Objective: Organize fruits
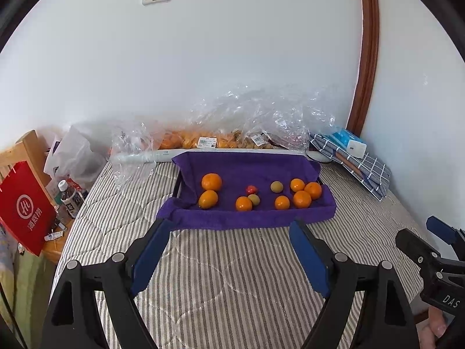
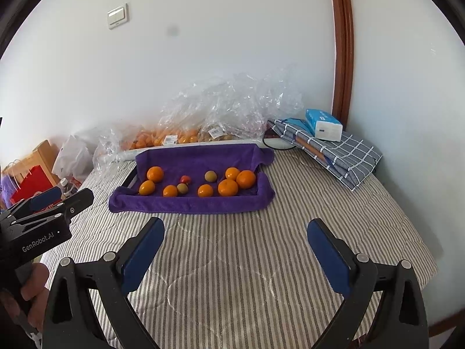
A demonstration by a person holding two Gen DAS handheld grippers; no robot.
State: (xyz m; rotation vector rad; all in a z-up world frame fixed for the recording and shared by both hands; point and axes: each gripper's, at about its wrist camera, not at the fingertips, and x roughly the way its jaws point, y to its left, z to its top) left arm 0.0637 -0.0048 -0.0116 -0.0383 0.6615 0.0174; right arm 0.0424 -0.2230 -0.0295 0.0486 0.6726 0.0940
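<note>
Left hand-held gripper (image 1: pixel 231 234) and right hand-held gripper (image 2: pixel 235 232), marked "GenRobot.AI" and "DAS", hover wide open and empty over the striped bed (image 2: pixel 232 261). Beyond, oranges (image 2: pixel 228 187) lie on a purple towel (image 2: pixel 189 203); labelled plastic bags (image 2: pixel 221 110) sit behind.

Seven oranges (image 1: pixel 211 181) counted on purple towel (image 1: pixel 247 218), frame centre. Two small greenish fruits (image 1: pixel 276 186) counted mid-towel. One small red fruit (image 1: pixel 251 189) seen. Two clear bags (image 1: pixel 255 116) of fruit counted behind, upper centre.
</note>
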